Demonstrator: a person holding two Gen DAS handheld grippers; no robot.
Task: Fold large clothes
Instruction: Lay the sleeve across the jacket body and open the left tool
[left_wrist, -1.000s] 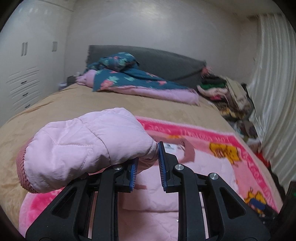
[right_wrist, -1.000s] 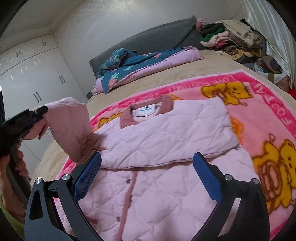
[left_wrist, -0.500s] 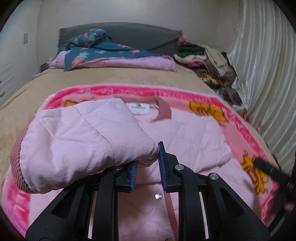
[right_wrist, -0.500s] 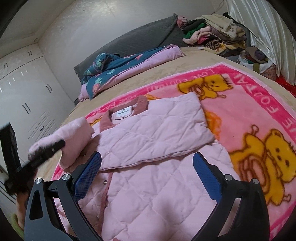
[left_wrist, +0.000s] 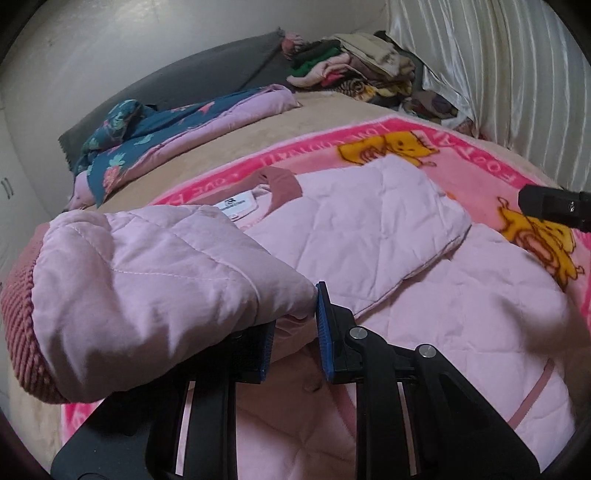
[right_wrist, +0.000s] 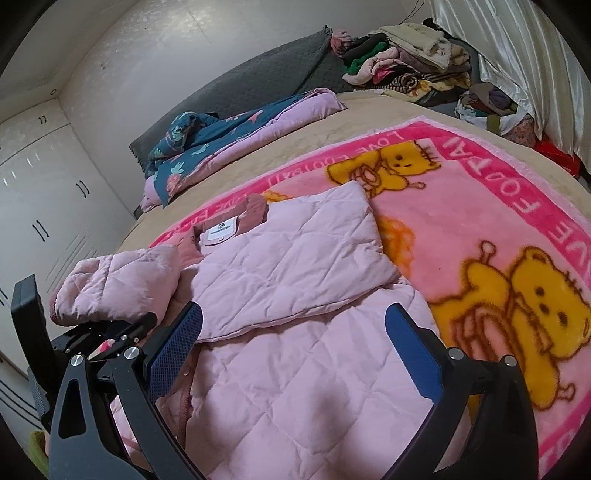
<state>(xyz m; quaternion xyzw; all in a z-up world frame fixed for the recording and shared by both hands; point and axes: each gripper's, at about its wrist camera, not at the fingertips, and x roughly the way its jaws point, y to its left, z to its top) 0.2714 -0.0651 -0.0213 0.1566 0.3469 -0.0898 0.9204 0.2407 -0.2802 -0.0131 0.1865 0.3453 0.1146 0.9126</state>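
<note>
A pale pink quilted jacket (right_wrist: 295, 280) lies face up on a pink bear-print blanket (right_wrist: 480, 229); one sleeve lies folded across its chest (left_wrist: 369, 221). My left gripper (left_wrist: 293, 332) is shut on the other sleeve (left_wrist: 147, 295), which bulges up over its left finger, ribbed cuff at the far left. From the right wrist view, that sleeve (right_wrist: 122, 284) hangs low over the jacket's left shoulder, with the left gripper under it. My right gripper (right_wrist: 291, 350) stands wide open just above the jacket's lower front, nothing between its fingers.
The bed has a tan cover (right_wrist: 332, 133) and a grey headboard (right_wrist: 258, 85). A folded teal and lilac quilt (right_wrist: 229, 136) lies near the headboard. A heap of clothes (right_wrist: 406, 62) sits at the far right corner, beside a white curtain (right_wrist: 517, 55). White wardrobes (right_wrist: 40, 206) stand left.
My left gripper has carried the sleeve down and in over the jacket, rolling as it went. The right gripper drifted slightly and stayed open.
</note>
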